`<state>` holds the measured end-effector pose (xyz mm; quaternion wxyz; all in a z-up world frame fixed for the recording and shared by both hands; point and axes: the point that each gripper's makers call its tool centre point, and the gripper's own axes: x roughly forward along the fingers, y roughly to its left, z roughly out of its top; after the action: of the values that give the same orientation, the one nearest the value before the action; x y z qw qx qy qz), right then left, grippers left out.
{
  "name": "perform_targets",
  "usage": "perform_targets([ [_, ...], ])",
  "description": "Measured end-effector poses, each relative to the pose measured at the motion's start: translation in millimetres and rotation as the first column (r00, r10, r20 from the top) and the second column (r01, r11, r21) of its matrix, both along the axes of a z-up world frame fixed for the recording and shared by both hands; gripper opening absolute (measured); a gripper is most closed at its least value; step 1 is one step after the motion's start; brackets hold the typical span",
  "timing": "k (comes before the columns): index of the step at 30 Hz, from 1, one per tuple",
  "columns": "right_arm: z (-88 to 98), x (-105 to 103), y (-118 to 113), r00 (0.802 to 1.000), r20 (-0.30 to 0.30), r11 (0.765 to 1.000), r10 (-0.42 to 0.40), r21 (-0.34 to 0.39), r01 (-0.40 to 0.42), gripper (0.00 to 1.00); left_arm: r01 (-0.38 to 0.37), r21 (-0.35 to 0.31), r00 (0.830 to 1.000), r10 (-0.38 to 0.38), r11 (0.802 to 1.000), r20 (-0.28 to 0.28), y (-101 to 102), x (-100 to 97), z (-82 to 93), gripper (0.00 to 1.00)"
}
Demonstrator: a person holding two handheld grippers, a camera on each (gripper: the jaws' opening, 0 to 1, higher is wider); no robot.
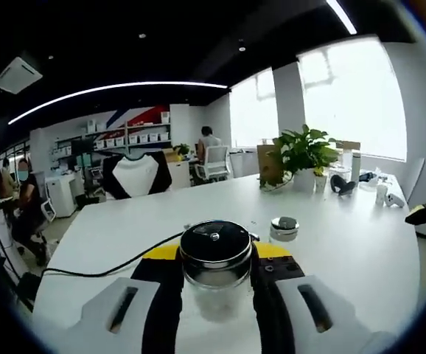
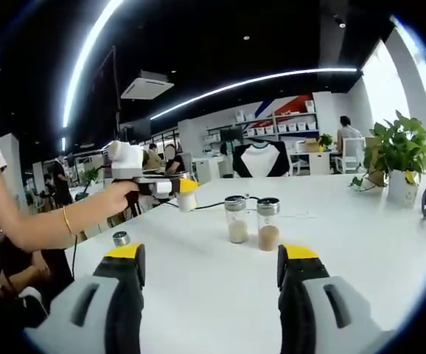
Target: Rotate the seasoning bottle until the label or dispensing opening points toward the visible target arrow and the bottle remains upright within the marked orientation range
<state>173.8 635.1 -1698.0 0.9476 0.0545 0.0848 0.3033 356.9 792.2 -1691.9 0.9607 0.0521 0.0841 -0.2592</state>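
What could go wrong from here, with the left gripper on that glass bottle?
1. The left gripper grips the clear glass seasoning bottle with a shiny metal cap between black pads; smooth glass may slip or tilt while turning.
2. A small metal-capped jar stands close beside it and a black cable runs nearby; a wide swing might hit either.
3. I cannot see a target arrow, so overshooting is possible.

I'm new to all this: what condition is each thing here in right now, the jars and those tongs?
Left tongs: shut on a capped jar.
Capped jar: upright, held, lid on.
Small jar: upright on table, lid on.
Right tongs: open, holding nothing.
Two seasoning jars: upright, side by side, capped, partly filled.
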Motion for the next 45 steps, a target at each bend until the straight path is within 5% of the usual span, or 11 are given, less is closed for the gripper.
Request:
perform_targets([
  [4,10.1,-4.9,13.9,0.999,0.031,0.999,0.034,0.021,-0.035,0.73,0.028,0.049,0.999,-0.029,0.998,0.023,-0.9,-17.8,7.7,0.37],
  [7,8.2,-6.5,21.5,0.998,0.026,0.999,0.053,0.011,-0.053,0.73,0.046,-0.022,0.998,-0.045,0.999,0.040,-0.5,-31.2,21.3,0.37],
  [13,4.8,-14.7,35.9,0.995,0.021,0.995,0.098,-0.020,-0.098,0.71,0.113,-0.035,0.992,-0.111,0.993,0.060,-9.3,-63.8,40.2,0.37],
  [17,4.0,-18.2,42.1,0.994,0.018,0.994,0.112,-0.021,-0.111,0.70,0.206,-0.031,0.978,-0.204,0.978,0.041,-29.5,-89.1,39.3,0.37],
  [26,8.4,-23.2,50.7,0.991,0.026,0.991,0.133,-0.015,-0.133,0.68,0.285,-0.035,0.958,-0.285,0.958,0.024,-48.9,-129.8,38.6,0.37],
  [45,22.3,-29.1,80.2,0.968,0.104,0.973,0.229,-0.065,-0.223,0.50,0.456,-0.077,0.890,-0.456,0.887,0.021,-88.5,-186.7,63.5,0.37],
])
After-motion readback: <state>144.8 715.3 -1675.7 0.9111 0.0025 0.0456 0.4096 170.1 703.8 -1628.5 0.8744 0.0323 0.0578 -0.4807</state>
